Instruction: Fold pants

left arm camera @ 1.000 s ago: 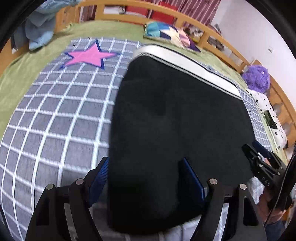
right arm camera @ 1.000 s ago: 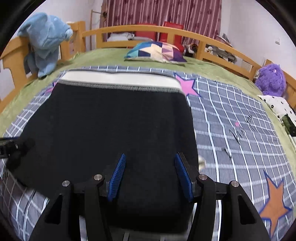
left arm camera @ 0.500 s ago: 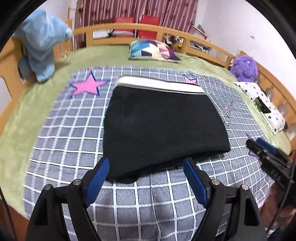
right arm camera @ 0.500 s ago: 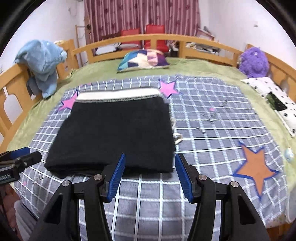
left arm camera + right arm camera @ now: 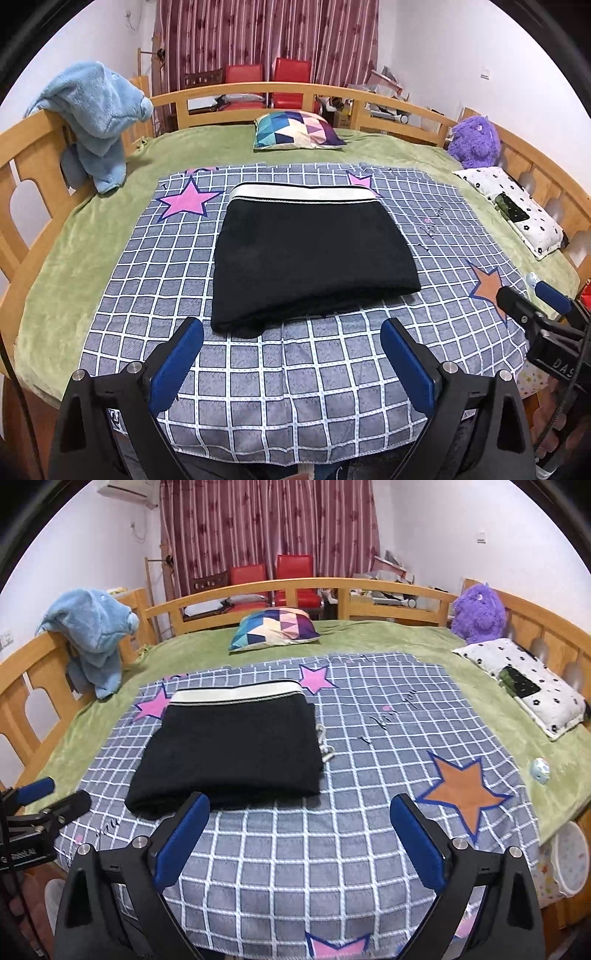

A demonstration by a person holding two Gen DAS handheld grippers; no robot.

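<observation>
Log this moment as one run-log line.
pants: folded, flat on checked blanket | left gripper: open, empty | right gripper: open, empty | both clear of pants

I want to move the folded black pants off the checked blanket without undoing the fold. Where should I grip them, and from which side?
Probably the thick folded edge nearest the grippers, coming in low from that near side. The pants lie flat with the white waistband at the far end, and the near edge is rounded and slightly lifted off the blanket, so both open grippers, left and right, could pinch all layers there.

Bright, even indoor light; soft shadows only. Both views are sharp, with strong fisheye bending and black corners from 12 through 12 o'clock.
</observation>
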